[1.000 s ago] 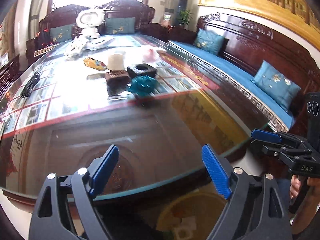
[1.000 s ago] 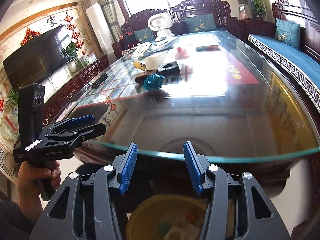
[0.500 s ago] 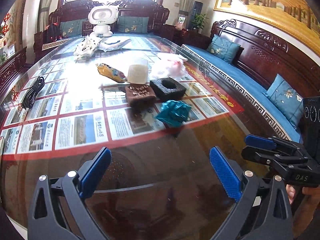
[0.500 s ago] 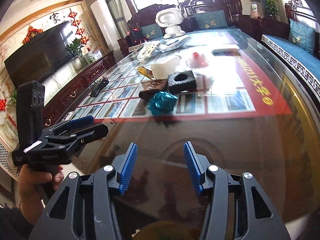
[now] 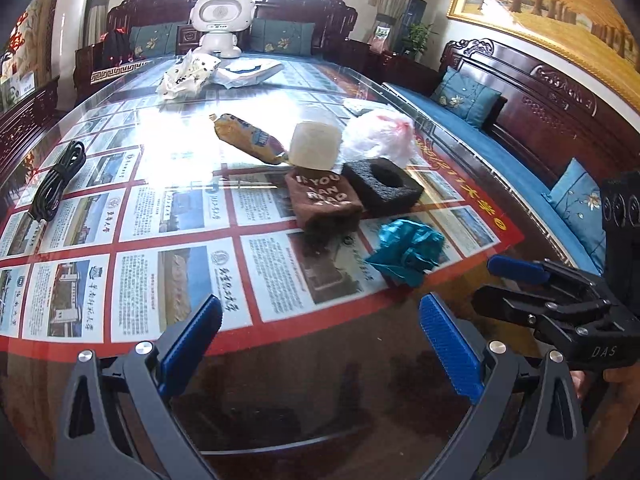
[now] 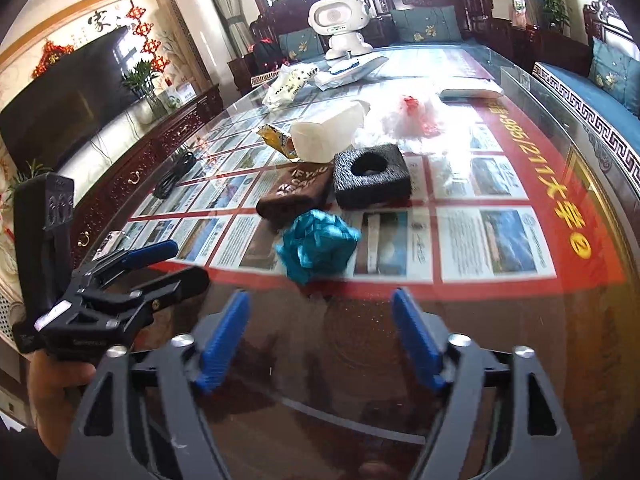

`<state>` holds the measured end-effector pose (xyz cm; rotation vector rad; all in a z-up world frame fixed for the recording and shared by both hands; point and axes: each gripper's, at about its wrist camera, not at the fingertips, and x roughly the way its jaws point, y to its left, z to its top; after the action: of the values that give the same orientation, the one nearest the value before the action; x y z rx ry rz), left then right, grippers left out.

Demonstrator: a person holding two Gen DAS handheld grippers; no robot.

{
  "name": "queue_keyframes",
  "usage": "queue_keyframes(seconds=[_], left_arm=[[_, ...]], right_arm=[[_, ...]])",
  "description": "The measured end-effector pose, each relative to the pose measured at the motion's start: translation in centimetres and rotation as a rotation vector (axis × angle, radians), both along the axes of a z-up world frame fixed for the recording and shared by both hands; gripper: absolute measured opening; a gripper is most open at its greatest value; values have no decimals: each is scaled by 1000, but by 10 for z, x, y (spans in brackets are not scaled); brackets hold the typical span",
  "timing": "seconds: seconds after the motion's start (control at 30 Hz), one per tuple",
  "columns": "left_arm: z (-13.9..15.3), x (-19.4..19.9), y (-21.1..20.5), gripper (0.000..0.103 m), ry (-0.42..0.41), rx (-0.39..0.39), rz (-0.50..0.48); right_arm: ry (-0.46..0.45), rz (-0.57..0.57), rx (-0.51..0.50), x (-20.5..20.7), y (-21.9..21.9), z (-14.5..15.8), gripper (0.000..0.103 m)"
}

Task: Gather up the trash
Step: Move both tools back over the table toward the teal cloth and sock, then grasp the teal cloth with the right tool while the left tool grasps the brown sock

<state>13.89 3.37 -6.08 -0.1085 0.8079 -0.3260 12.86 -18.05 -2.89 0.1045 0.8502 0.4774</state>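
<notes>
Left gripper spread wide, nothing between the jaws. Right gripper opening, also empty. Crumpled teal wrapper lies on the glass table just ahead of both (brown pouch, black foam block behind it).

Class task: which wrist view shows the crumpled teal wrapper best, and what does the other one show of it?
The right wrist view: the crumpled teal wrapper lies large and near centre, just beyond the open fingers. In the left wrist view it sits smaller, off to the right.
</notes>
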Motion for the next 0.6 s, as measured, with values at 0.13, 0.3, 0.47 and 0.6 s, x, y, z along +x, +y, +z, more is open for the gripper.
queue_keyframes(seconds=[0.13,0.3,0.47,0.6], left_arm=[[-4,7,7,99,16,-9,18],[-7,11,11,99,28,-8,21],[-7,17,15,99,34,-19,31],[-5,23,14,99,33,-20,32]], right_arm=[[32,16,12,22,11,-5,68],[82,-2,14,45,16,-14,67],[94,-3,-10,56,21,-20,55],[77,5,-3,52,20,-20,36]])
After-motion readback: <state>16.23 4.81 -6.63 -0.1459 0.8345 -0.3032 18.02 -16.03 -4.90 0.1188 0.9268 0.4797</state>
